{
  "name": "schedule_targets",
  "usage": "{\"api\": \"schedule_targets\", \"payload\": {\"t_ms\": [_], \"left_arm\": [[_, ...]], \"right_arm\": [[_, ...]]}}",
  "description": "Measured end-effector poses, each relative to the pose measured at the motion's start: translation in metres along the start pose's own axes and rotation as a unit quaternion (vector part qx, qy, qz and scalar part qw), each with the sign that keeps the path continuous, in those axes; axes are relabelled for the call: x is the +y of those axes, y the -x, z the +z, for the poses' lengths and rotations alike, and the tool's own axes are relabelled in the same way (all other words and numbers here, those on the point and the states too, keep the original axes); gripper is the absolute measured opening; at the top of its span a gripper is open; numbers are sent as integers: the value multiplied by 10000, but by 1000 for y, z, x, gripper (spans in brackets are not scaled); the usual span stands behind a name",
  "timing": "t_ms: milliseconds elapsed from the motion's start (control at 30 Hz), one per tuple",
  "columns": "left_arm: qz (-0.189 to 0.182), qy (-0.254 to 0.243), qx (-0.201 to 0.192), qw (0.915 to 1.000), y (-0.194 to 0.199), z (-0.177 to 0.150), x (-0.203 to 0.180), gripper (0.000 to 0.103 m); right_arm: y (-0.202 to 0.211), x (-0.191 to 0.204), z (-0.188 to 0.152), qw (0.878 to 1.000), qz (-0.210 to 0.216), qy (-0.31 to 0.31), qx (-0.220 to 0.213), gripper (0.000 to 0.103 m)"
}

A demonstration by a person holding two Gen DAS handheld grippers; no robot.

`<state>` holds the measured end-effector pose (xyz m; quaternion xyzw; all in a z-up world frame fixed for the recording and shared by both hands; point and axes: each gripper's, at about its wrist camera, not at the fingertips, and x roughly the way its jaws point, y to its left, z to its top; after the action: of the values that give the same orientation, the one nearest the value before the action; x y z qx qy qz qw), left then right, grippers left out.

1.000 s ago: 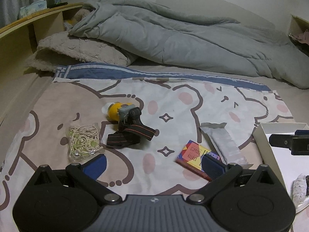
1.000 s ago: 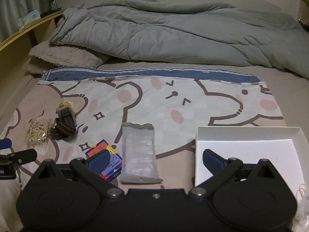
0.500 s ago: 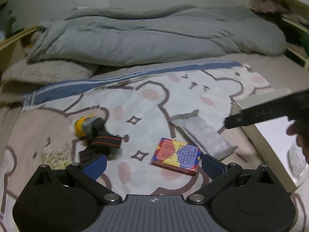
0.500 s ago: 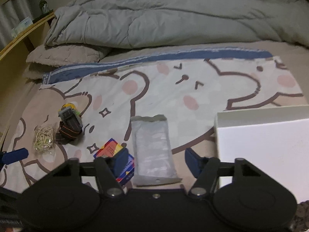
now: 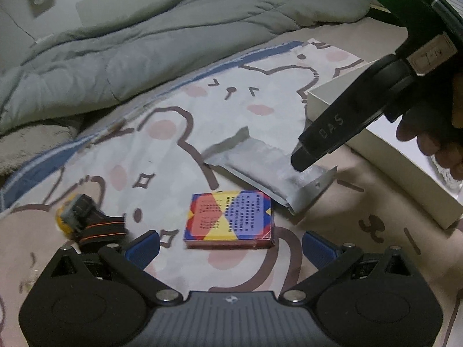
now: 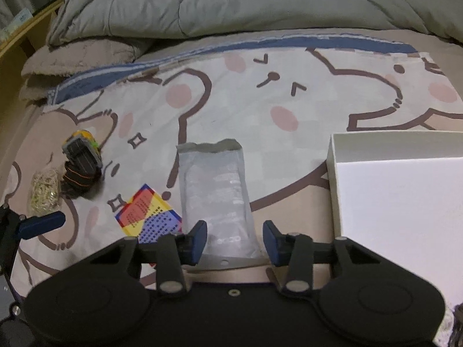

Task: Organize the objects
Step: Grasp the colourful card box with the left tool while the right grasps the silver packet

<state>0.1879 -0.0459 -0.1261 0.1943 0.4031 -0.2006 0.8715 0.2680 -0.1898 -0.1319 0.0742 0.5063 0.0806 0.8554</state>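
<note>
A grey foil pouch (image 6: 215,190) lies flat on the cartoon bedsheet. My right gripper (image 6: 235,241) is open, its blue pads on either side of the pouch's near end. The pouch also shows in the left wrist view (image 5: 260,167), with the right gripper's finger over it. A colourful card box (image 5: 228,219) lies just ahead of my open, empty left gripper (image 5: 230,250); the box also shows in the right wrist view (image 6: 147,214). A yellow headlamp with black strap (image 6: 81,162) and a bag of rubber bands (image 6: 43,192) lie at the left.
A white open box (image 6: 332,156) sits on the bed at the right, also in the left wrist view (image 5: 373,144). A rumpled grey duvet (image 6: 231,5) and a pillow (image 6: 75,57) fill the far side. A wooden headboard shelf (image 6: 17,34) runs along the left.
My right gripper has dropped down over the pouch's near end with narrower jaws. My left gripper has swung right and moved closer to the card box.
</note>
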Motion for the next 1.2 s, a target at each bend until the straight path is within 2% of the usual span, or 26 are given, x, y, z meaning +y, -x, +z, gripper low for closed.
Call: {"api": "schedule_targets", "payload": {"t_ms": [133, 200, 267, 433, 567, 667, 733, 900, 1200], "left_arm": [[-24, 109, 96, 9999, -17, 1, 3, 103], [-8, 155, 148, 9998, -26, 2, 6, 103], [3, 203, 195, 9996, -35, 3, 9, 103], [-69, 363, 241, 9990, -54, 7, 14, 103], [-58, 477, 337, 9983, -66, 7, 15, 103], [-207, 441, 429, 9979, -68, 4, 15, 103], [-178, 426, 460, 9979, -67, 3, 16, 103], [-272, 683, 629, 9953, -60, -1, 29, 103], [252, 944, 885, 9913, -35, -20, 55, 103]], "right_arm": [[-9, 2, 0, 9999, 81, 94, 96, 45], [-13, 4, 0, 9996, 157, 170, 138, 49], [-15, 7, 0, 9994, 203, 244, 164, 58], [-25, 10, -1, 9989, 179, 352, 242, 70], [-36, 7, -1, 9989, 81, 379, 265, 66], [-38, 3, 1, 9991, -17, 403, 141, 62], [-38, 0, 2, 9988, -143, 468, 7, 61], [-39, 5, -1, 9963, -35, 852, -69, 55], [-33, 44, -19, 9830, 462, 1771, 129, 52]]}}
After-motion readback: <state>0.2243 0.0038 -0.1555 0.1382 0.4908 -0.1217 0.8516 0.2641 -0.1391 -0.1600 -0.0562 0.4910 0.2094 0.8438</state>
